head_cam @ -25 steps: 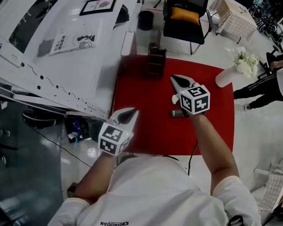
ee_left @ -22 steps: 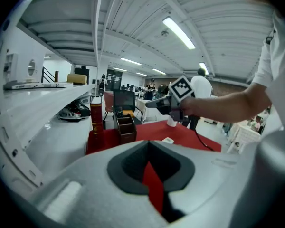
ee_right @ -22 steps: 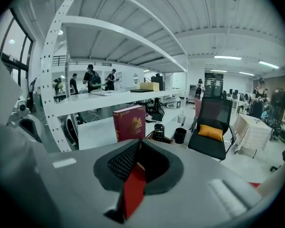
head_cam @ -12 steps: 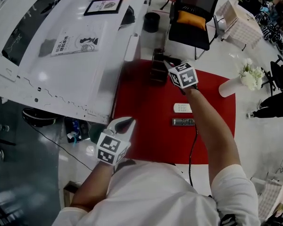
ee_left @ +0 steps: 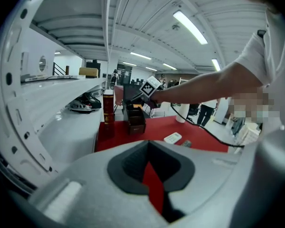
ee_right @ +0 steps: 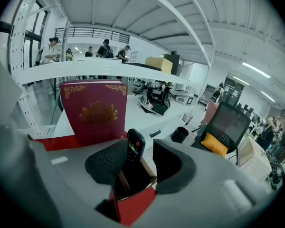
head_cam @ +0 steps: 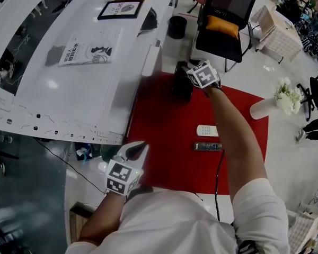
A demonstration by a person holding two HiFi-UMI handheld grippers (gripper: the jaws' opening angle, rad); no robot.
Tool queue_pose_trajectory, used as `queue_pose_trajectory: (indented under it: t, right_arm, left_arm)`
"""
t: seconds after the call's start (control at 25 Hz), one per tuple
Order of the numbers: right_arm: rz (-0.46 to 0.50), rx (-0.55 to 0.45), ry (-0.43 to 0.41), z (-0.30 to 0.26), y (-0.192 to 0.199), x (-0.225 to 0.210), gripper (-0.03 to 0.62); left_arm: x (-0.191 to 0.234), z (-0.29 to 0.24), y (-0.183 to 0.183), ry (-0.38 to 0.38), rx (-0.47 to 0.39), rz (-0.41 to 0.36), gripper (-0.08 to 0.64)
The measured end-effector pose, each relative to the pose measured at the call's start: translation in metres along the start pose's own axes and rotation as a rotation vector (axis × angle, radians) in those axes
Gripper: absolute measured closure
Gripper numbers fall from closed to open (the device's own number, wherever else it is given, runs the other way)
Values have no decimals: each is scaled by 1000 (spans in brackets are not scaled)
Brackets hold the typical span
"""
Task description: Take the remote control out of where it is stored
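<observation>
Tally reads: three remote controls – white remote (head_cam: 207, 130), dark remote (head_cam: 208, 147), black remote (ee_right: 134, 148). Two grippers – left gripper (ee_left: 149, 167), right gripper (ee_right: 138, 156). One storage holder (head_cam: 181, 86), one red mat (head_cam: 161, 126), one office chair (head_cam: 228, 15), one flower vase (head_cam: 262, 108), one framed picture (head_cam: 120, 9), one booklet (head_cam: 90, 49).

The person wears a plain white T-shirt (head_cam: 180, 221) with short sleeves (head_cam: 259, 205) that end above the elbows. The left gripper (ee_left: 151, 172) and the right gripper (ee_right: 141, 161) have smooth light-grey shells lined with dark, finely textured pads (ee_right: 107, 163). Each carries a white cube (head_cam: 204, 74) printed with black square markers. A thin black cable (head_cam: 218, 184) trails from the right one, whose jaws have just been opening with the remote control (ee_right: 134, 148) between them.
</observation>
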State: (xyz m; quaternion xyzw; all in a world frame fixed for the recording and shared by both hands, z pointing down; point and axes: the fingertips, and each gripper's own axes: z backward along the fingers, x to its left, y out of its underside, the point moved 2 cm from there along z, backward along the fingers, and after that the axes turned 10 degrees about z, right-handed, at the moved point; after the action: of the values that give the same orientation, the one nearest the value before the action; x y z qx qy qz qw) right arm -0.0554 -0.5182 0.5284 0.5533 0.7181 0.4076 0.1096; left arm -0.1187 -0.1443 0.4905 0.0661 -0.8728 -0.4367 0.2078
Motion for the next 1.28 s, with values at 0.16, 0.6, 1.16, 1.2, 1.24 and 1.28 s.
queue_pose_trajectory:
  t: [0.16,0.6,1.16,1.2,1.24,1.28]
  right_arm:
    - [19,13,-40,-15,1,2,423]
    - [63,14,-59,-20,-4,10,494]
    - [85,-88,8,27,-32,11,529]
    - [85,-101,17,33,-37,10,529]
    - [87,-114,25,38,-42,9,529]
    - [90,-127,34,44,-47,8,529]
  left_arm:
    - [0,0,4,-10,4,17,558]
    - [5,1,4,-29,-5,32,558]
    - [-5,9,3,5,-16,-5,558]
    - [-5,10,4,7,-14,-10,558]
    - [-5,11,5,9,-13,-16,558]
    - [-6,12,4,12,-14,-19,558]
